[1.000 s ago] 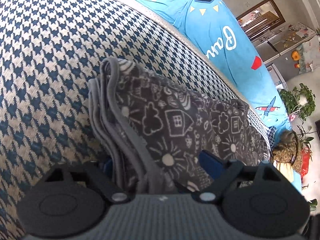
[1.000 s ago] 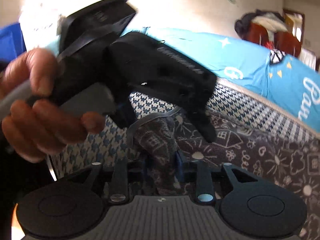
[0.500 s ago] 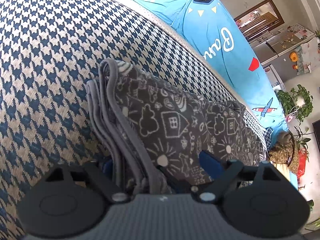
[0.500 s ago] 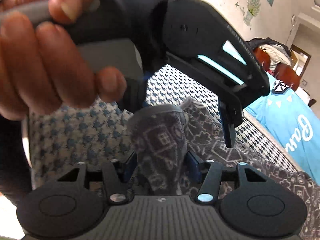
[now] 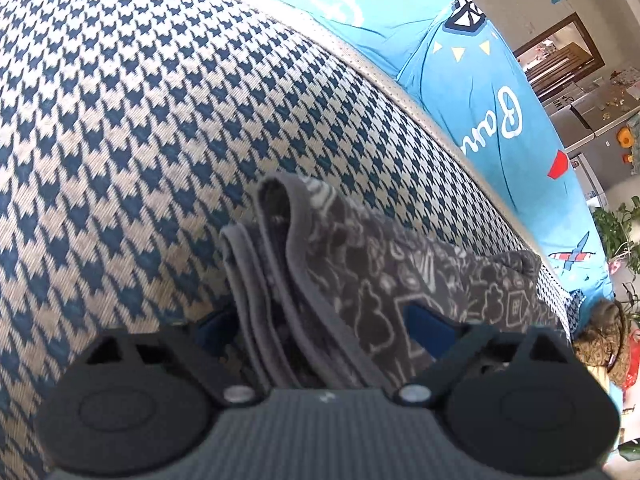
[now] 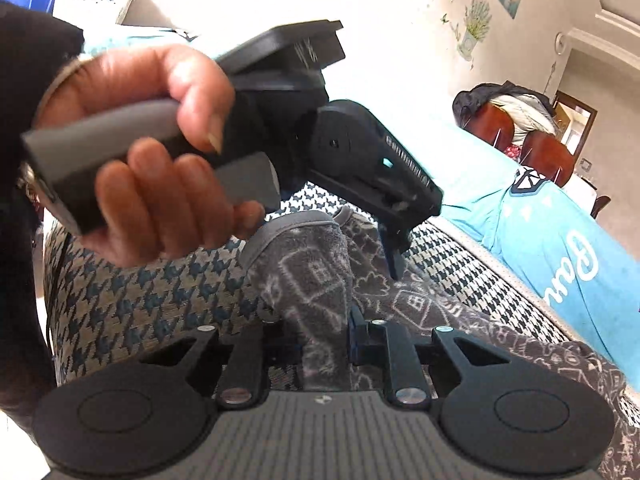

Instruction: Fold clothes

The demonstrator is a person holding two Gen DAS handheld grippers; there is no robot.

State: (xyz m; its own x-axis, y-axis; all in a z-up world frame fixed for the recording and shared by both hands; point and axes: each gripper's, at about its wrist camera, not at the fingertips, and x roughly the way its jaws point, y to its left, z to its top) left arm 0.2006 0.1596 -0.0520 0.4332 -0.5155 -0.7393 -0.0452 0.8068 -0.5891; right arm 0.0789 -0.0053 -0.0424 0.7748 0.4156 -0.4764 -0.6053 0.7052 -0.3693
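Note:
A dark grey garment [image 5: 400, 272] printed with white doodles and edged in grey trim lies folded on a blue-and-beige houndstooth sofa [image 5: 140, 120]. My left gripper [image 5: 320, 320] straddles its stacked folded edge. Its jaws are closing, still wide, with the layers between the blue pads. In the right wrist view a hand [image 6: 160, 184] holds that left gripper [image 6: 394, 256], its tip pointing down at the garment [image 6: 308, 272]. My right gripper [image 6: 320, 340] is closing on a raised bunch of the same cloth, which it pinches between its pads.
A bright blue fabric with white lettering [image 5: 480, 92] drapes the sofa's back [image 6: 560, 232]. Beyond it are chairs piled with clothes [image 6: 516, 120], a fridge [image 5: 592, 120], potted plants [image 5: 616, 232] and a wicker basket [image 5: 600, 344].
The right gripper's jaws have narrowed onto the raised bunch of cloth. The left gripper has slid along the sofa, and the folded edge now sits more centrally between its jaws.

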